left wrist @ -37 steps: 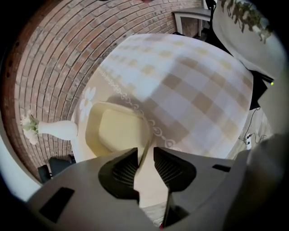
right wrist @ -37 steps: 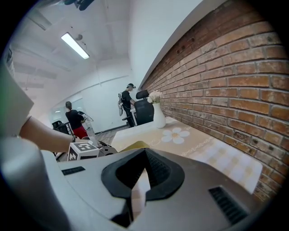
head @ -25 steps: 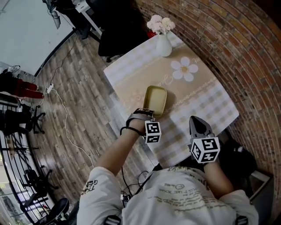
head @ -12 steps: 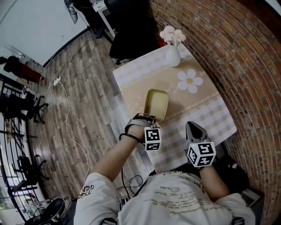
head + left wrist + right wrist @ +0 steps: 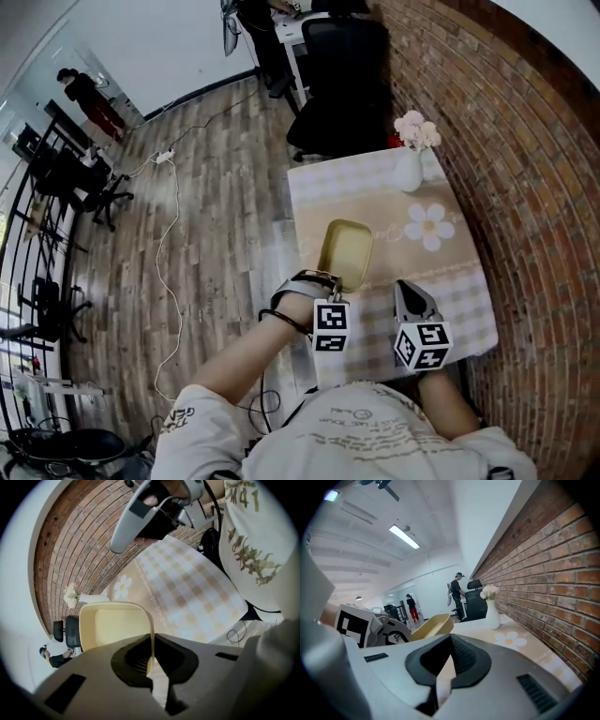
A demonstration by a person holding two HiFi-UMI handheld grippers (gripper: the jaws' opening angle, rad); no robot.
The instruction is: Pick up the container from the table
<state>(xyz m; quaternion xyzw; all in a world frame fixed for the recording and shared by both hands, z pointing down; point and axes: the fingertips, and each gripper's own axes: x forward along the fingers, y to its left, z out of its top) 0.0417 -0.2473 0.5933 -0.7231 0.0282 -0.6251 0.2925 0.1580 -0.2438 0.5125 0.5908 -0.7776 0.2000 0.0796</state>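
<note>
A pale yellow rectangular container is held up and tilted over the checked tablecloth. My left gripper is shut on the near wall of the container, whose thin rim runs between the left gripper's pads. My right gripper hangs to the right of the container, shut with nothing in it. From the right gripper view, the right gripper points along the table, with the container and the left gripper to its left.
A white vase of flowers stands at the table's far end, near a daisy print. A brick wall runs along the right. A black office chair sits beyond the table. A cable lies on the wood floor.
The left gripper has risen with the container, lifting it off the cloth and tilting it. The right gripper has also come up a little. The head view has swung toward the room.
</note>
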